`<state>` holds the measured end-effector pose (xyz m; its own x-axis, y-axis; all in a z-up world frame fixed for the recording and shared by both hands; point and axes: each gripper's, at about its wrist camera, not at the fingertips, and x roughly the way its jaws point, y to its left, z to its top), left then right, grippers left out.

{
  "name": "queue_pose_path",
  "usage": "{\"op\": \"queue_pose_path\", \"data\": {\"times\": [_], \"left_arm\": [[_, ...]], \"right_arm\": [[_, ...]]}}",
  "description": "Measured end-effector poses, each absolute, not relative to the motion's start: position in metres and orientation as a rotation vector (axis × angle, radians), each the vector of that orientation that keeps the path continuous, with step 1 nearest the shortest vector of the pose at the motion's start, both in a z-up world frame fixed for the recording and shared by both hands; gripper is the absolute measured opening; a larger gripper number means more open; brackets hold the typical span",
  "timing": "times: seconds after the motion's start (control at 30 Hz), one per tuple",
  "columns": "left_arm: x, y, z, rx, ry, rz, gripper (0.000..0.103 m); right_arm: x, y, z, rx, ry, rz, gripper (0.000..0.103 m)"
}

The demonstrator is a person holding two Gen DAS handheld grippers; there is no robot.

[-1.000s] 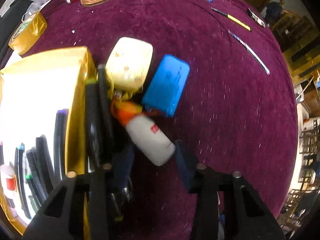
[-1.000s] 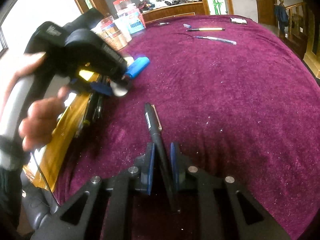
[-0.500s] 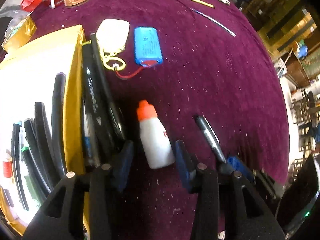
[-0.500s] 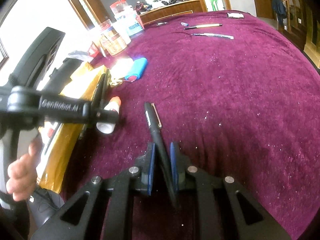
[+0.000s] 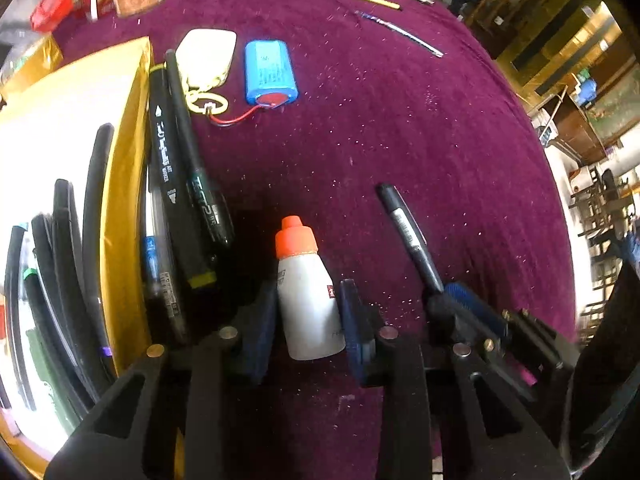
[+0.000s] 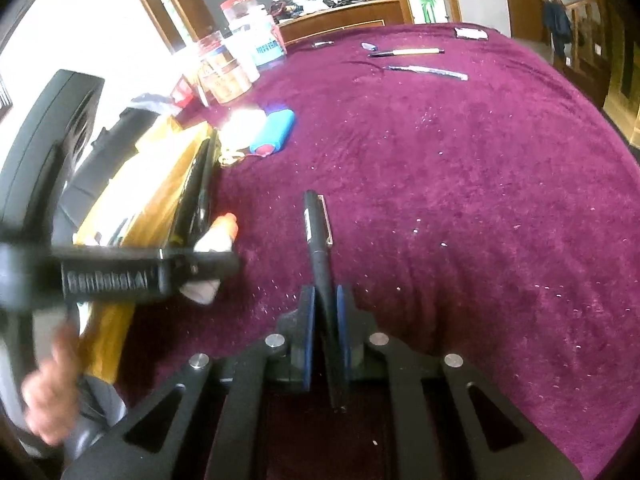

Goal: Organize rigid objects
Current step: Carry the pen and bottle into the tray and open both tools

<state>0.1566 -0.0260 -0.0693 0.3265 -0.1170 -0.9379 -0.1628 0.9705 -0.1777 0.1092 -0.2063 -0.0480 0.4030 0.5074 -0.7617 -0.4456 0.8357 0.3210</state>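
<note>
A small white bottle with an orange cap point(image 5: 306, 288) sits between the fingers of my left gripper point(image 5: 308, 312), which is shut on it just above the purple cloth; it also shows in the right wrist view point(image 6: 216, 248). My right gripper point(image 6: 325, 320) is shut on a black pen point(image 6: 318, 240), which also shows in the left wrist view point(image 5: 408, 236). Black markers point(image 5: 180, 184) lie along the edge of a gold box point(image 5: 124, 184) holding several more pens.
A blue battery pack point(image 5: 270, 72) with red wire and a cream case point(image 5: 206, 54) lie beyond the markers. Far across the cloth are a yellow pen point(image 6: 406, 53) and a silver pen point(image 6: 426, 73). Jars point(image 6: 228, 68) stand at the back left.
My left gripper pulled back from the battery pack and case toward the near side, carrying the bottle, and its fingers closed onto it. The right gripper held still with the pen.
</note>
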Motion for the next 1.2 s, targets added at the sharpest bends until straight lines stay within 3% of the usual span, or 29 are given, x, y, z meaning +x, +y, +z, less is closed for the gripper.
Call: {"op": "queue_pose_path", "data": {"times": [0.23,0.37,0.6,0.83,1.2], "left_arm": [[0.139,-0.027,-0.056,-0.298,1.179,-0.007,0.025],[0.099,0.003,-0.021,-0.450,1.117,-0.074,0.025],[0.044,0.078,0.024,-0.484,0.991,0.068,0.025],[0.037,0.141,-0.007,-0.520,1.036,0.235,0.025],[0.034,0.156,-0.040,-0.501,1.062,0.310,0.025]], "right_arm": [[0.109,-0.208,-0.039,0.118,0.967,0.626,0.008],[0.091,-0.204,-0.013,0.185,0.904,0.725,0.008],[0.064,-0.145,0.025,0.210,0.865,0.964,0.008],[0.067,-0.052,0.010,0.109,0.970,1.024,0.008],[0.074,-0.001,-0.021,-0.017,1.074,0.971,0.008]]}}
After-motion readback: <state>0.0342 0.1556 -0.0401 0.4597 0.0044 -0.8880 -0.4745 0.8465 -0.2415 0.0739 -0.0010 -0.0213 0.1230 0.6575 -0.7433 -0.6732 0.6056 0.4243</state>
